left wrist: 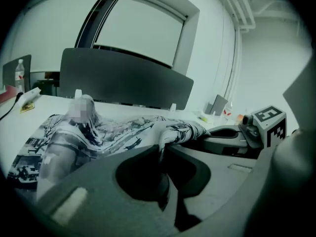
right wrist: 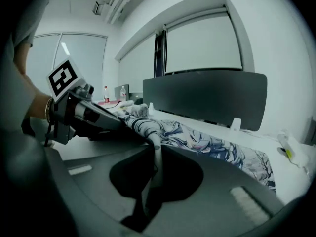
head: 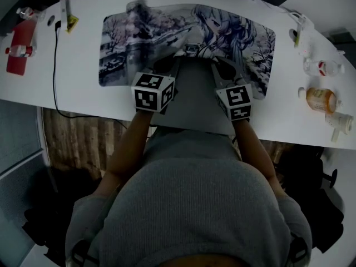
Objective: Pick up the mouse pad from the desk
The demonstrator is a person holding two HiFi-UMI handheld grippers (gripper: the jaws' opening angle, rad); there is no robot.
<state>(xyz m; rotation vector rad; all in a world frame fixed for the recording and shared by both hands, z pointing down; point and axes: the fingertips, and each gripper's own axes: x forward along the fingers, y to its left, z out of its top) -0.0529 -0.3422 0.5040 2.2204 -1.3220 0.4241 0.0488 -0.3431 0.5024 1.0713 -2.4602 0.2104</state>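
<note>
The left tongs (left wrist: 162,151) are closed to a thin slit, with the near edge of the mouse pad (left wrist: 123,132) pinched between the pads. The right tongs (right wrist: 154,144) are closed the same way on the same edge, just beside the left pair. Between the two grips the edge stands up off the counter (head: 83,96) in a soft ridge with folds running back from it. The rest of the pad, a wide printed sheet, lies flat toward the far side of the counter.

The pad looks thin, light and limp. It bends wherever it is held and will likely hang like cloth, not come up as a board. With both grips close together at the middle of the near edge, the outer ends will probably droop and drag, and the underside may cling to the counter. Its weight should be no trouble. A firm pinch well in from the rim seems the safer hold.

A black cable (head: 54,71) lies just left of the pad and small bottles (head: 321,99) stand to its right, within reach of a trailing corner.
</note>
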